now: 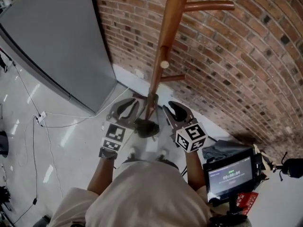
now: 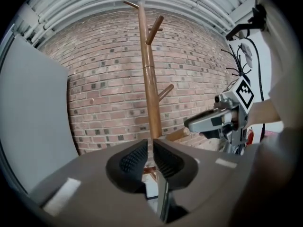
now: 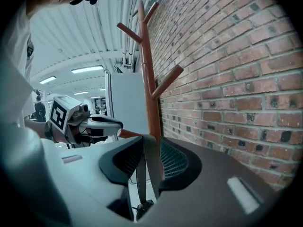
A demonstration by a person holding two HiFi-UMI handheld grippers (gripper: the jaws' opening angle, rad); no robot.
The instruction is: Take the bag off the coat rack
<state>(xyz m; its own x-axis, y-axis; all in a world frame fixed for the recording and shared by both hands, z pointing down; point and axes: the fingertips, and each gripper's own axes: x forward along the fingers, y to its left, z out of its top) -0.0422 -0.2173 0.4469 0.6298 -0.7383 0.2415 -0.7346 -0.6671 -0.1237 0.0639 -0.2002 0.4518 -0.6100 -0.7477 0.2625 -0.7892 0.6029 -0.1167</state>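
The wooden coat rack [image 1: 165,46] stands against the brick wall, its pole straight ahead in the left gripper view [image 2: 150,93] and the right gripper view [image 3: 150,93]. A small dark bag [image 1: 146,127] hangs low beside the pole, between my two grippers. My left gripper [image 1: 125,109] [image 2: 150,151] has a narrow gap between its pads, and a thin grey strap [image 2: 162,197] drops out below them. My right gripper [image 1: 179,110] [image 3: 150,150] stands wider, with the grey strap [image 3: 144,174] lying loose between its jaws against the right pad.
A brick wall [image 1: 246,56] runs behind the rack. A grey panel [image 1: 57,46] stands to the left. Cables [image 1: 42,119] trail over the glossy floor. A device with a lit screen [image 1: 229,174] and dark cloth [image 1: 222,148] sit at lower right.
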